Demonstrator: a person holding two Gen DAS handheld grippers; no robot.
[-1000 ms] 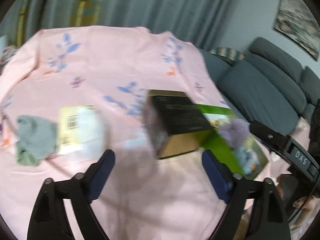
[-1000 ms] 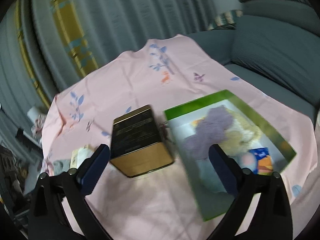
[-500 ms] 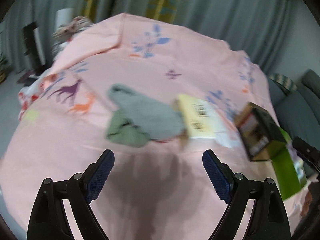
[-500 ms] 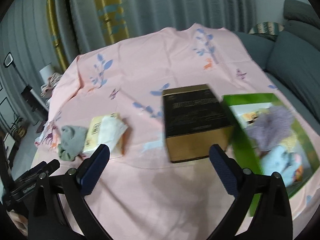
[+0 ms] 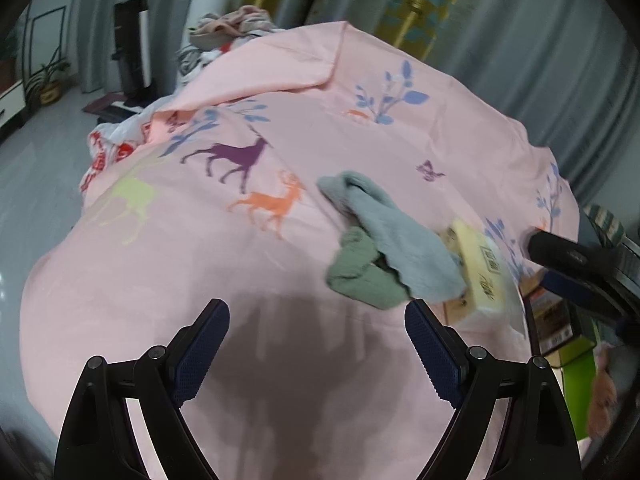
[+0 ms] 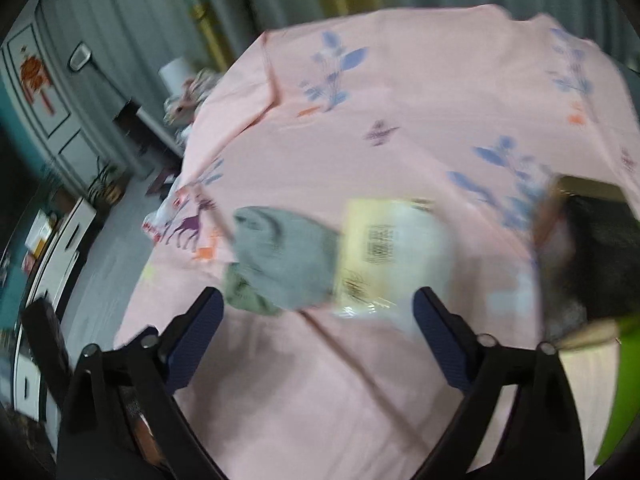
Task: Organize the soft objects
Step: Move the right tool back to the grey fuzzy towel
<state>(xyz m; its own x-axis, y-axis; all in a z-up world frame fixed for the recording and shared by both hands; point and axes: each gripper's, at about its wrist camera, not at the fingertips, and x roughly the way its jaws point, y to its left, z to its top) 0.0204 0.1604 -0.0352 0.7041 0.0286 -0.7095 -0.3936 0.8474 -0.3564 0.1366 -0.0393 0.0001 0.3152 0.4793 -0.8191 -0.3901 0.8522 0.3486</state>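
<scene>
A grey-blue sock (image 5: 394,232) lies over a green sock (image 5: 360,276) on the pink tablecloth (image 5: 256,264). A yellow tissue pack (image 5: 486,274) lies right beside them. My left gripper (image 5: 316,344) is open and empty, hovering just short of the socks. In the right wrist view the same socks (image 6: 284,256) and the tissue pack (image 6: 384,252) sit just beyond my open, empty right gripper (image 6: 316,336). That view is blurred. The right gripper's finger also shows at the right edge of the left wrist view (image 5: 576,258).
A black and gold box (image 6: 596,248) stands to the right, with a green tray (image 6: 620,392) at the right edge. The table drops off to the floor on the left, where a pile of clothes (image 5: 232,26) and furniture stand. Curtains hang behind.
Both grippers have swung left, away from the black box and green tray, so the socks and tissue pack now sit ahead of them. Both stay open and empty.
</scene>
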